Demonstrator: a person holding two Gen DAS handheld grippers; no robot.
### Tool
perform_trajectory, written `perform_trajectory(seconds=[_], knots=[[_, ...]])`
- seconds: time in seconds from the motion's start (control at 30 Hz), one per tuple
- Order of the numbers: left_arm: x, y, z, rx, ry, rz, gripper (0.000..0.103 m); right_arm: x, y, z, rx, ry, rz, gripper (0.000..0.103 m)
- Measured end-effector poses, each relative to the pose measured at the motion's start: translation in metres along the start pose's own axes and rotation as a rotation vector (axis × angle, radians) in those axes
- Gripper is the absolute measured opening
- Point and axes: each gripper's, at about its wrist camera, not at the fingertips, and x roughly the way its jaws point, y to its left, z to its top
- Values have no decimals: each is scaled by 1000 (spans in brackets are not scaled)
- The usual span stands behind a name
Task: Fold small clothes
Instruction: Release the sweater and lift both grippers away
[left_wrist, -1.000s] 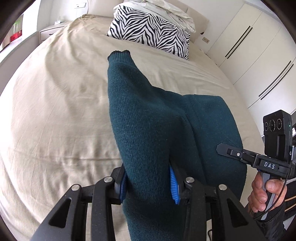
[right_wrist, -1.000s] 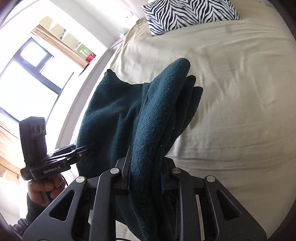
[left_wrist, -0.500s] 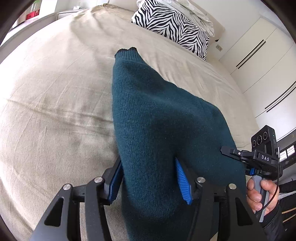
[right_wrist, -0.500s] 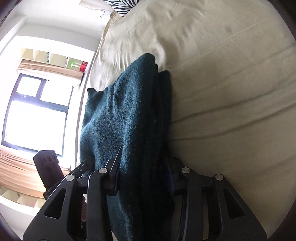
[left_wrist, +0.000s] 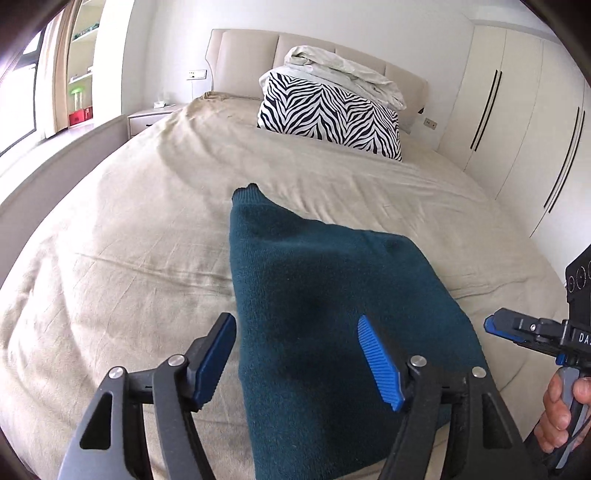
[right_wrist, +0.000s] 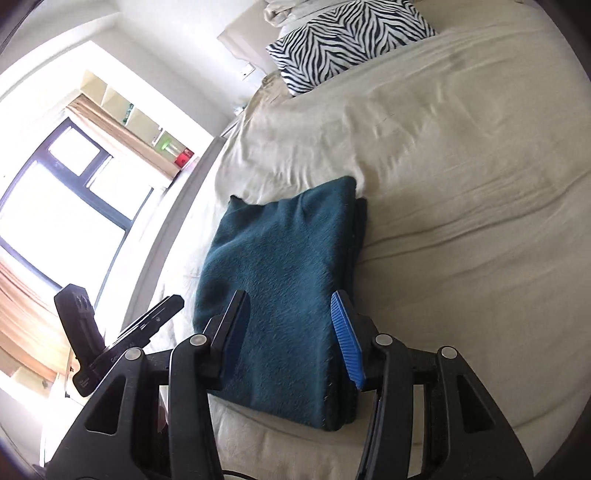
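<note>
While the folded teal sweater (left_wrist: 325, 325) lies flat on the beige bedsheet (left_wrist: 122, 258), left gripper (left_wrist: 299, 354) and right gripper (right_wrist: 291, 332) both stand spread wide above its near edge, gripping nothing. Zebra-print pillow (left_wrist: 332, 114) sits at the headboard (left_wrist: 240, 62).

I am counting one folded teal garment (left_wrist: 325, 314) lying on one beige bed (left_wrist: 129, 240). I am seeing one zebra-print pillow (left_wrist: 328, 114) lying toward the head of the bed, beyond the garment, with one pale bundle of bedding (left_wrist: 343, 74) sitting on top of it. I am working two grippers: the left gripper (left_wrist: 295, 356) and the right gripper (right_wrist: 291, 328), both standing spread over the garment.
</note>
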Motion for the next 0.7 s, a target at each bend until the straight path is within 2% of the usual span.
perform_trajectory(seconds=[0.1, 0.13, 0.17, 0.23, 0.27, 0.37, 0.4, 0.43, 0.5, 0.57, 0.6, 0.63, 0.67, 0.7], knots=[[17, 1, -18, -13, 83, -1, 74, 23, -7, -25, 0, 82, -36, 45], [18, 4, -26, -12, 101, 17, 74, 25, -18, -33, 26, 108, -48, 41], [19, 5, -31, -9, 109, 34, 73, 28, -26, -38, 39, 105, -45, 39], [13, 7, -34, -20, 103, 21, 73, 21, -33, -45, 62, 74, -39, 37], [7, 7, -34, -16, 83, 34, 73, 15, -33, -45, 70, 67, -51, 40], [-22, 0, -26, 23, -29, 95, 74, -12, -27, -42, 26, 1, -104, 41], [-34, -3, -23, 31, -79, 112, 80, -23, -23, -40, 2, -32, -114, 41], [-48, -6, -18, 40, -137, 126, 89, -34, -14, -40, -28, -70, -136, 41], [-81, -18, -13, 80, -283, 175, 103, -57, 6, -38, -107, -152, -192, 42], [-112, -33, -9, 144, -428, 242, 103, -83, 36, -39, -213, -260, -266, 49], [-124, -40, -6, 176, -473, 272, 103, -94, 51, -41, -262, -322, -304, 60], [-135, -46, -2, 202, -501, 302, 103, -106, 65, -43, -305, -391, -334, 76], [-144, -51, 2, 219, -518, 323, 103, -119, 78, -46, -345, -473, -354, 84], [-153, -56, 5, 226, -525, 330, 103, -132, 89, -50, -380, -561, -362, 98]])
